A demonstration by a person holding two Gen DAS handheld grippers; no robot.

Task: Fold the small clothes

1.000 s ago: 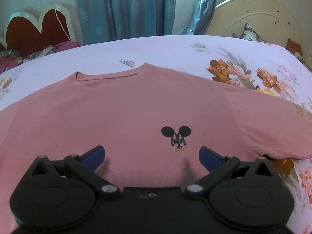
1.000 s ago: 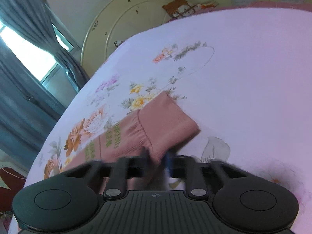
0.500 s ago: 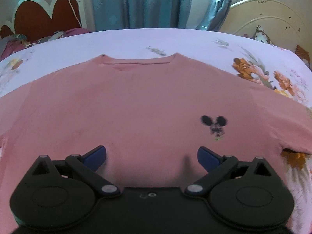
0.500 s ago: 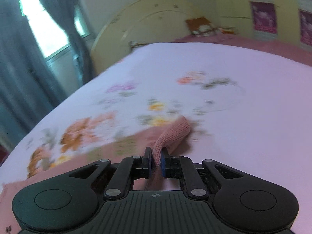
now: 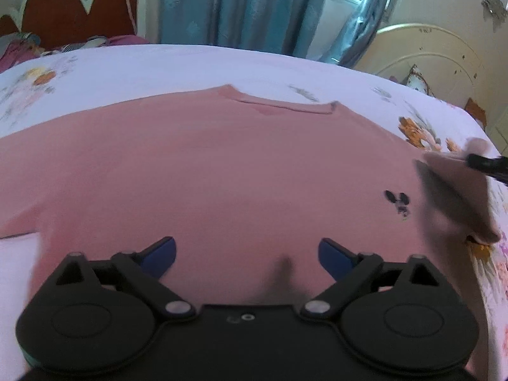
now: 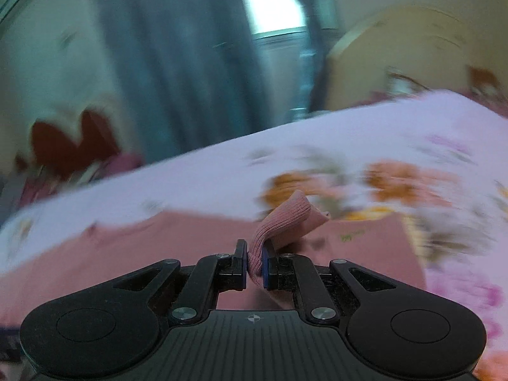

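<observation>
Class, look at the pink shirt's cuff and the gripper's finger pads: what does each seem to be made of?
Cuff: probably ribbed knit cotton or a blend, matte; fine parallel ridges show where the right gripper pinches it.
Finger pads: likely rubber or soft plastic, smooth, matte blue.

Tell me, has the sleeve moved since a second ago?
Yes. The right tongs have lifted the sleeve off the flowered sheet and carried it inward over the shirt body, toward the mouse logo.

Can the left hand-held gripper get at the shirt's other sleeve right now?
Probably yes: the left hand-held gripper is open and empty above the pink shirt, and that sleeve lies flat and uncovered.
</observation>
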